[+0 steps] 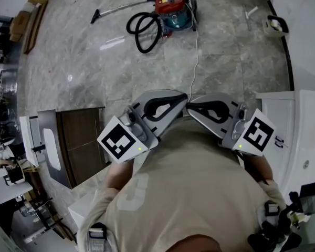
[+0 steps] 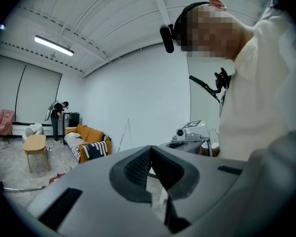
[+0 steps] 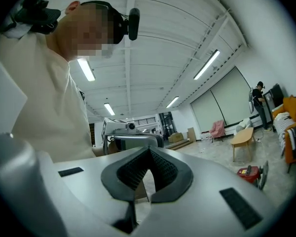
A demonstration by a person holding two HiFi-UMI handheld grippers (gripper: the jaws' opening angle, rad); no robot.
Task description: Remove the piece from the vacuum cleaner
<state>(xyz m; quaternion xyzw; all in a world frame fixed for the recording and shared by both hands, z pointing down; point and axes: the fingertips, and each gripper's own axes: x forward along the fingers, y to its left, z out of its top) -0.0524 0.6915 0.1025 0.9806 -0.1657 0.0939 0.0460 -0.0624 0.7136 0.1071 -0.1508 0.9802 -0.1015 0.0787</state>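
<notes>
My left gripper [image 1: 181, 100] and right gripper [image 1: 194, 107], both with jaws together and empty, sit well apart from the vacuum cleaner [image 1: 173, 7].

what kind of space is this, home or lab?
Likely a large studio or test hall, not a home: high ceiling with strip lights, stone-tiled floor, orange sofa by the wall.

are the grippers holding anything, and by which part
Nothing is held. The left gripper and right gripper are both shut with nothing between the jaws; the vacuum cleaner stands apart on the floor.
</notes>
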